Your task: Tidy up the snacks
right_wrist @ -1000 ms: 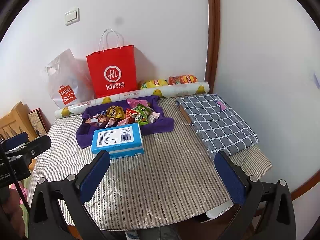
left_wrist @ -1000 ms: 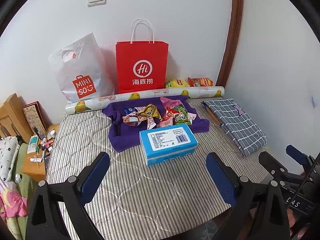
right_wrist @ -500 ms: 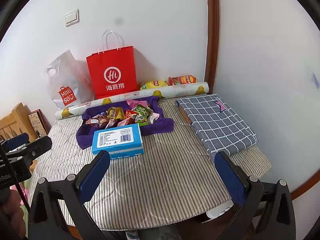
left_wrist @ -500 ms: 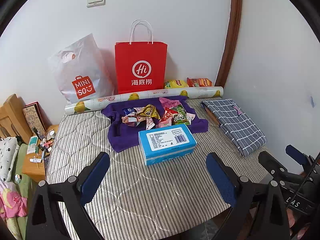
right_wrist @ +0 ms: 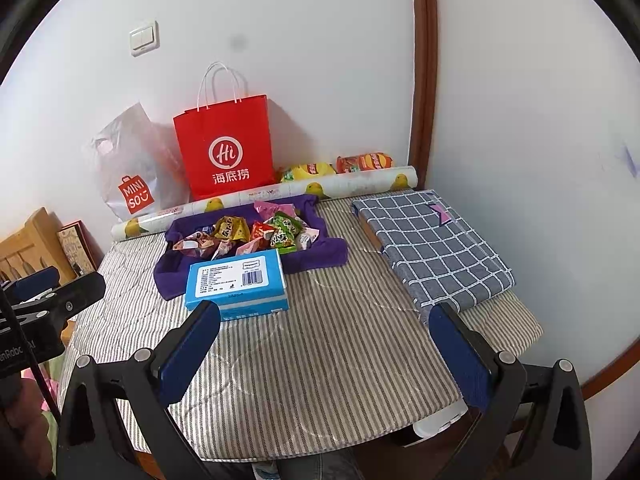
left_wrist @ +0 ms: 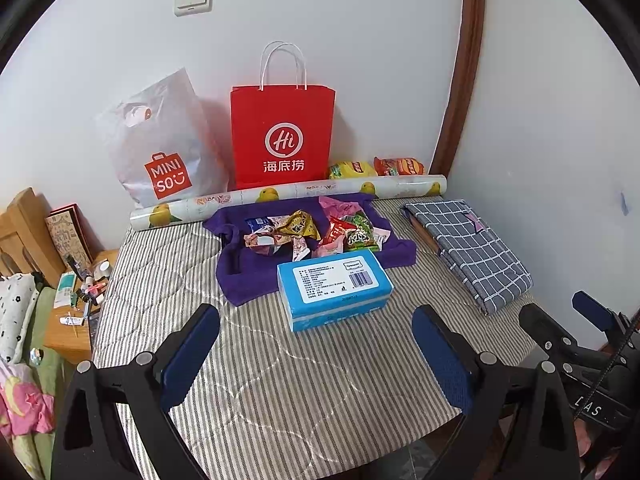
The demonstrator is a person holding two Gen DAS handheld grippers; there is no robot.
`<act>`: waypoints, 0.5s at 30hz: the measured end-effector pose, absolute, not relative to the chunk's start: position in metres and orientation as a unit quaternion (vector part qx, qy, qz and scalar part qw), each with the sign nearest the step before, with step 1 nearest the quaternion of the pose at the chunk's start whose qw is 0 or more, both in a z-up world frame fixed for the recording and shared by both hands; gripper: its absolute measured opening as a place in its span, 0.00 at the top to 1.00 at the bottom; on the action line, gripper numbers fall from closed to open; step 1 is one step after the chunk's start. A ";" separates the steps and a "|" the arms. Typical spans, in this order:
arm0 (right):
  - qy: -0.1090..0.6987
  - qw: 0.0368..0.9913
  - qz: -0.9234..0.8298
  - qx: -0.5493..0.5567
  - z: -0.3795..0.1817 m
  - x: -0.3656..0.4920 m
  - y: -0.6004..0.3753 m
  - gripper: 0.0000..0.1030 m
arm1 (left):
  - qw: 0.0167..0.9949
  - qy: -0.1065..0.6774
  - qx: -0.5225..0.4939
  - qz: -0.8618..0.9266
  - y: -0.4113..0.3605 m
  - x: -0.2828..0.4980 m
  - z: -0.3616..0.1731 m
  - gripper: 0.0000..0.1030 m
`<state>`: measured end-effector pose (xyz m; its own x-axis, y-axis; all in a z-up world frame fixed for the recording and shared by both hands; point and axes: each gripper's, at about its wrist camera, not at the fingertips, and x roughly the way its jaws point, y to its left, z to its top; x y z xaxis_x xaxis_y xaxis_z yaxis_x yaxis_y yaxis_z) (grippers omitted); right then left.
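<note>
Snacks [left_wrist: 316, 232] in bright wrappers lie in a pile on a purple cloth [left_wrist: 256, 276]. The purple cloth is spread on a table with a striped cover [left_wrist: 288, 380]. Just in front of the snacks sits a blue box [left_wrist: 334, 290], with its back edge on the cloth. Behind the cloth lies a long roll of paper with yellow fruit on it [left_wrist: 288, 196]. Behind the roll stand a red paper bag [left_wrist: 282, 136] and a white plastic bag [left_wrist: 160, 144]. To the right of the cloth lies a folded checked cloth [left_wrist: 468, 248].

The left gripper [left_wrist: 316, 344] is spread wide and holds nothing. The right gripper [right_wrist: 324, 344] is spread wide too, with nothing in it. Both hang over the near side of the table, well apart from the snacks.
</note>
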<state>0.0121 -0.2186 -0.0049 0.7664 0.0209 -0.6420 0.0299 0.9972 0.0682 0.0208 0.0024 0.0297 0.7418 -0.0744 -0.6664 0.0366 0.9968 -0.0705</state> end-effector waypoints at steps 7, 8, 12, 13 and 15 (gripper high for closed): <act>0.338 0.940 -0.003 0.039 -0.002 0.010 -0.219 0.00 | 0.933 0.358 -0.027 -0.029 0.002 0.021 0.030 0.05; 0.338 0.940 -0.002 0.039 -0.002 0.010 -0.219 0.00 | 0.933 0.358 -0.027 -0.030 0.003 0.020 0.030 0.05; 0.335 0.941 -0.002 0.039 -0.001 0.008 -0.218 0.00 | 0.933 0.358 -0.028 -0.029 0.003 0.020 0.030 0.05; 0.334 0.942 -0.001 0.039 -0.001 0.008 -0.218 0.00 | 0.933 0.358 -0.028 -0.029 0.002 0.020 0.030 0.05; 0.333 0.942 0.000 0.039 -0.001 0.007 -0.216 0.00 | 0.932 0.360 -0.030 -0.029 0.003 0.021 0.030 0.05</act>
<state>0.0068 -0.2164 -0.0011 0.7778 0.0263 -0.6280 0.0252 0.9970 0.0730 0.0210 0.0029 0.0303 0.7394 -0.0749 -0.6691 0.0321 0.9966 -0.0760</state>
